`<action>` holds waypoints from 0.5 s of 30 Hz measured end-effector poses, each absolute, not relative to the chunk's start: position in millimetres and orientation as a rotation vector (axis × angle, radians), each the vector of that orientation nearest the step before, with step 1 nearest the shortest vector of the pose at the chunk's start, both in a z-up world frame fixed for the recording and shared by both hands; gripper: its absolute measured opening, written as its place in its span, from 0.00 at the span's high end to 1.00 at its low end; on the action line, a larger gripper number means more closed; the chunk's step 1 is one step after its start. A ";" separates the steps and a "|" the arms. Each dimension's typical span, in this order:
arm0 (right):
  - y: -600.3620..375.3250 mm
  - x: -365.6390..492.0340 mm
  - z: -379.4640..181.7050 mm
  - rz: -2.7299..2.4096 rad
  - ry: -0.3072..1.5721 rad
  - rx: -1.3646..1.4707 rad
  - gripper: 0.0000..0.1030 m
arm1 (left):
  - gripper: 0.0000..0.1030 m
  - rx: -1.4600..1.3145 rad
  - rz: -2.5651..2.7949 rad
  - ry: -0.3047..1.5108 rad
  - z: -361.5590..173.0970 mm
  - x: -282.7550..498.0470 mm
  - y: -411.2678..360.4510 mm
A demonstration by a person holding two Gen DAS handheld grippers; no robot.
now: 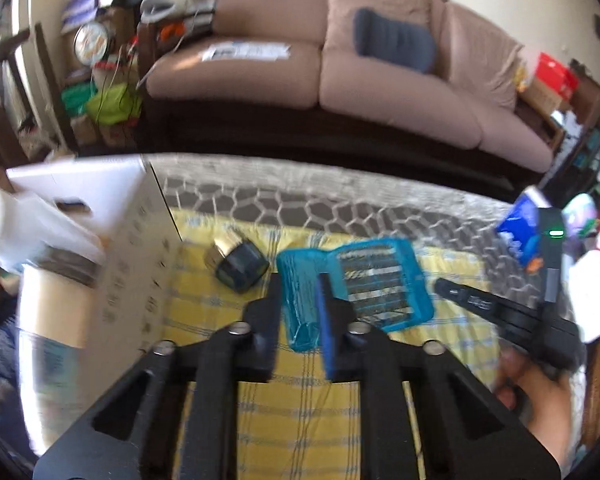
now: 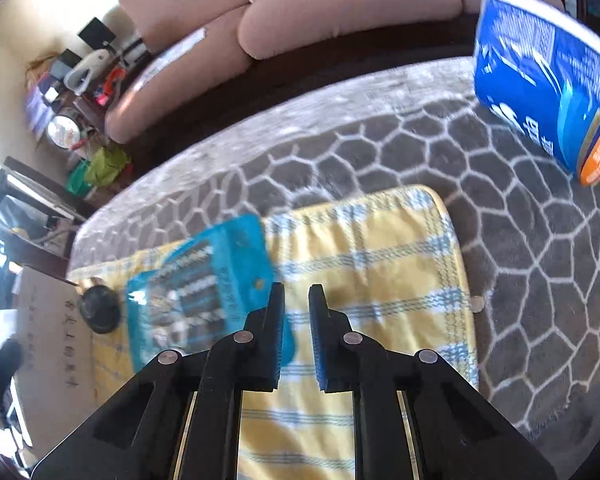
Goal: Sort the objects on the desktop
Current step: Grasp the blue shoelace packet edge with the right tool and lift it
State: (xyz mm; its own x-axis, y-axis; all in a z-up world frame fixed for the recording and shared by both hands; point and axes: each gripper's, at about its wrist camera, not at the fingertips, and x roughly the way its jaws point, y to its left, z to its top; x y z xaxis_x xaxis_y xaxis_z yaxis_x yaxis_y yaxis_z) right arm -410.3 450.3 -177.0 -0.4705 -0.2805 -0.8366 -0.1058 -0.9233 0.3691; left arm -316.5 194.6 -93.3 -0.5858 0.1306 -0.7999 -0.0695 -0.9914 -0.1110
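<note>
Bits of metal fill the blue case (image 1: 380, 280), so it is likely a little heavy for its size. It is hard and smooth, and it could slip or swing open. Its near edge sits right between the fingers of the left gripper (image 1: 299, 284), which look pinched shut on it. A grip lower on the thick closed side seems safest. The right gripper (image 2: 297, 292) is squeezed nearly closed with nothing in it, and the case lies just left of its tips. Under both is a yellow cloth (image 1: 300, 420). A dark jar (image 1: 240, 268) lies ahead and left of the left gripper.
</note>
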 end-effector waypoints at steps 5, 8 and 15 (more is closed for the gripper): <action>447.1 -414.2 -179.8 -2.539 -0.575 1.531 0.89 | 0.95 -1.491 2.797 -0.023 -141.8 -334.0 195.1; 445.9 -415.5 -181.0 -2.530 -0.583 1.527 0.89 | 0.95 -1.563 2.767 -0.066 -165.5 -340.5 189.7; 442.3 -416.7 -185.9 -2.446 -0.654 1.502 0.89 | 0.99 -1.529 2.767 0.007 -179.1 -339.4 195.0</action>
State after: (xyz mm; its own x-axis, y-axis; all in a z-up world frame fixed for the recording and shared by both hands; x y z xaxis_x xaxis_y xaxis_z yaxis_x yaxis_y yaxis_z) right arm -416.7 442.2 -185.9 -0.4649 -0.3876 -0.7960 -0.0616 -0.8827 0.4658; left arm -339.4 195.0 -179.1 -0.5321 -0.0196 -0.8465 0.0155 -0.9998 0.0133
